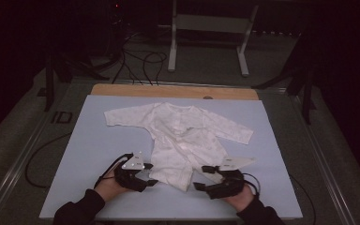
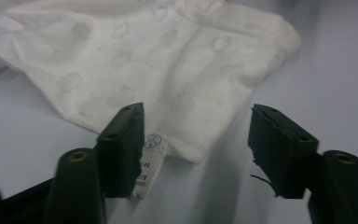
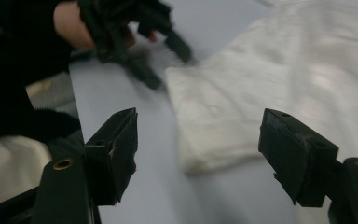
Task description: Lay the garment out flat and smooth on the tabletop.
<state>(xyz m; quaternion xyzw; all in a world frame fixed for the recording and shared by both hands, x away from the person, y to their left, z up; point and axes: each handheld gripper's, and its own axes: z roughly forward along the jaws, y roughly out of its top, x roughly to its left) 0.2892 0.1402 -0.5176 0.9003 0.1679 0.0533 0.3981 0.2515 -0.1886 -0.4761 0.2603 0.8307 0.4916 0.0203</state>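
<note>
**Baby romper flat on the worktop, both tongs parked at its bottom hem**

The white romper [image 1: 180,138] lies spread out in the middle of the pale blue mat [image 1: 93,145], sleeves out toward 10 and 3 o'clock, legs pointing to 6. The left tongs [image 1: 151,174] sit at the hem's 8 o'clock corner, spread, with the hem edge and its care label [image 2: 150,163] right between them; pads aren't squeezing the cloth. The right tongs [image 1: 206,178] are spread too, just beside the hem at 4 o'clock, nothing in them. Up at 12 there's a wooden strip [image 1: 173,90], then loose cables [image 1: 140,63] and a white frame [image 1: 211,37] on the floor, well clear.
</note>
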